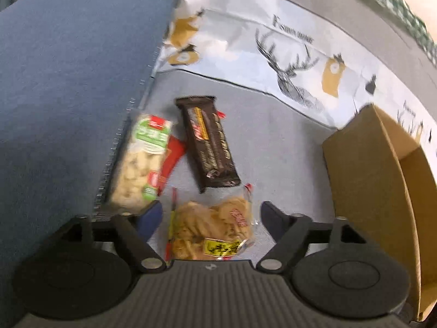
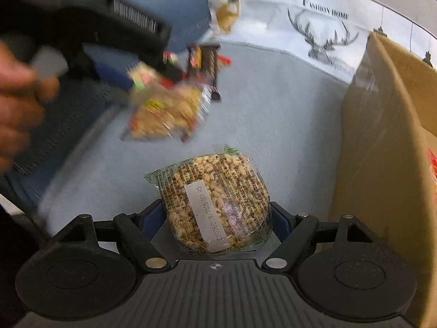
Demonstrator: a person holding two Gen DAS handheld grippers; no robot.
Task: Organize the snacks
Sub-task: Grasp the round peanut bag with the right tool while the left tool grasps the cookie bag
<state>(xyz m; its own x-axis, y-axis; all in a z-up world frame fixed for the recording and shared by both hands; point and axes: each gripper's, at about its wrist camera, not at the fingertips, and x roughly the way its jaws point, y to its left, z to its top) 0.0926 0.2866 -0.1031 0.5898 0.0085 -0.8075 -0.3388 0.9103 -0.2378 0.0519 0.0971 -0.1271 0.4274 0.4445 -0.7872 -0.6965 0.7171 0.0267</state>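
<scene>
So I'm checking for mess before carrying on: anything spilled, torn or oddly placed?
Nothing spilled or torn that I can see. The snacks lie loose and askew: the dark bar slants, and the green-labelled packet overlaps a red packet. The view is blurred.

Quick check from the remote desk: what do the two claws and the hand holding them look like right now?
Both claws, left and right, match: black linkage arms with silver rivets, round black hubs, a ribbed dark grey body with a small crosshair mark, and blue pads. The hand is bare; no glove or sleeve shows.
</scene>
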